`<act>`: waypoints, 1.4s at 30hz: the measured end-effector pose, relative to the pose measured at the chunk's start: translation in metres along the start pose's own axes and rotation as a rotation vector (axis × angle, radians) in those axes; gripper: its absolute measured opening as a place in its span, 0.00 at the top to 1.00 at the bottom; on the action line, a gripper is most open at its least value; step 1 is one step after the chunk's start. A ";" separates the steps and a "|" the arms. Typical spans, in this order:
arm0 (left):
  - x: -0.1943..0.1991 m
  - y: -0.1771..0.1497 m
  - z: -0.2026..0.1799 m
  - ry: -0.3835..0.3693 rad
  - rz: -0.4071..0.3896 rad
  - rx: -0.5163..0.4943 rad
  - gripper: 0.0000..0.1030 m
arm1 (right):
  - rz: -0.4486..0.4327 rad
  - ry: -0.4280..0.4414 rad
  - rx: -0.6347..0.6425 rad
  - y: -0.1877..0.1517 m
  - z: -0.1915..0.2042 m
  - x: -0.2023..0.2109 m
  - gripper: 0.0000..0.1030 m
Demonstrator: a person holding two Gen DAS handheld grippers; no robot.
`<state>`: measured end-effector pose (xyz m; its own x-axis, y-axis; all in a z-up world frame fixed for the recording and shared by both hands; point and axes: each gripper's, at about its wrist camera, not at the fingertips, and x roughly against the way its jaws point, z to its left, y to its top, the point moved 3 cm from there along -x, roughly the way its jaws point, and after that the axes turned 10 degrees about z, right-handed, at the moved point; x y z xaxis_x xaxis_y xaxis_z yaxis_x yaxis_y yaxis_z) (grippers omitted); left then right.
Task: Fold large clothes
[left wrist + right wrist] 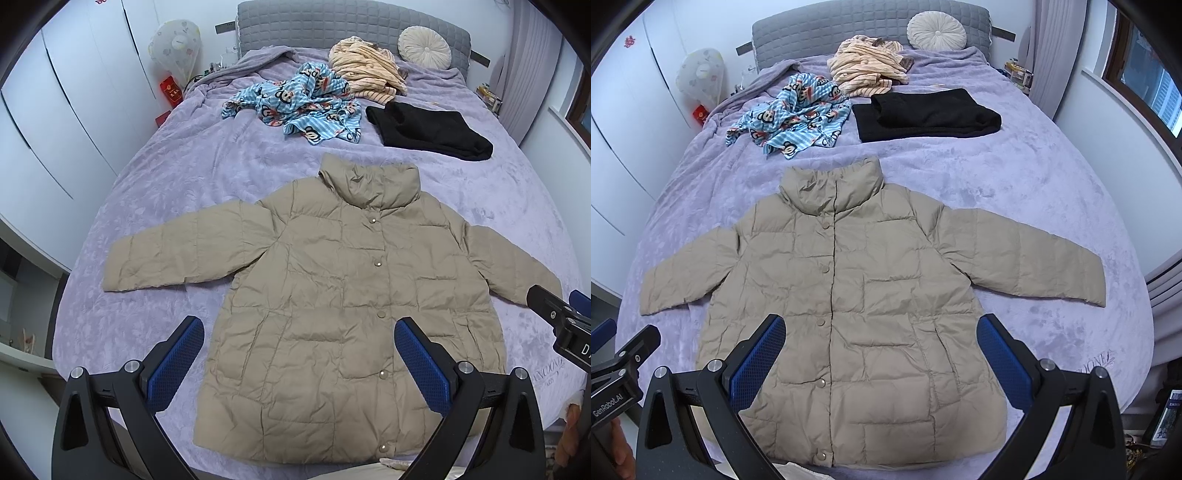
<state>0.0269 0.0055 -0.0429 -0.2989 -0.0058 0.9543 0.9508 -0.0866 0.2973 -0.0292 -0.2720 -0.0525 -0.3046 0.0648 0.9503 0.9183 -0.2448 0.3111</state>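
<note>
A bedroom is shown, with a bed [155, 177] covered in a lilac fleece blanket and white wardrobe doors along one side. A beige puffer jacket [332, 295] is laid flat on the near half of the bed, front up, snaps closed, collar toward the headboard and both sleeves spread outward, a layout judged to suit sleeve-first folding. The left claw [299, 358] is held spread above the hem, pinching nothing; the right claw [881, 354] is likewise spread and empty above the hem. No fold is judged to have been made yet. The hem lies close to the bed's near edge, so little blanket is left there. Bare blanket is left beyond both cuffs and above the collar. Farther back, a blue cartoon-print garment [299, 103], a striped peach garment [365, 70] and a folded black garment [428, 129] are kept well apart from the jacket.
</note>
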 end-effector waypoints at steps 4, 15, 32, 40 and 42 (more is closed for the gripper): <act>-0.003 0.000 0.000 -0.001 0.003 -0.001 0.00 | 0.002 0.000 -0.001 0.001 0.000 0.001 0.00; -0.005 0.001 0.000 -0.001 0.005 -0.001 0.00 | 0.007 0.000 -0.002 0.002 -0.001 -0.001 0.00; -0.023 0.004 0.000 -0.050 0.055 -0.017 0.00 | 0.054 0.003 -0.023 -0.009 -0.001 -0.022 0.00; -0.037 0.008 0.026 -0.124 0.083 0.010 0.00 | 0.128 0.035 -0.060 0.004 0.006 -0.021 0.00; -0.047 0.010 0.041 -0.135 0.095 0.039 0.00 | 0.135 0.048 -0.056 0.003 0.012 -0.024 0.00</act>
<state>0.0535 0.0460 -0.0836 -0.1968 0.1220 0.9728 0.9775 -0.0528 0.2044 -0.0162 -0.2631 -0.0746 -0.1923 -0.0181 0.9812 0.9367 -0.3015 0.1780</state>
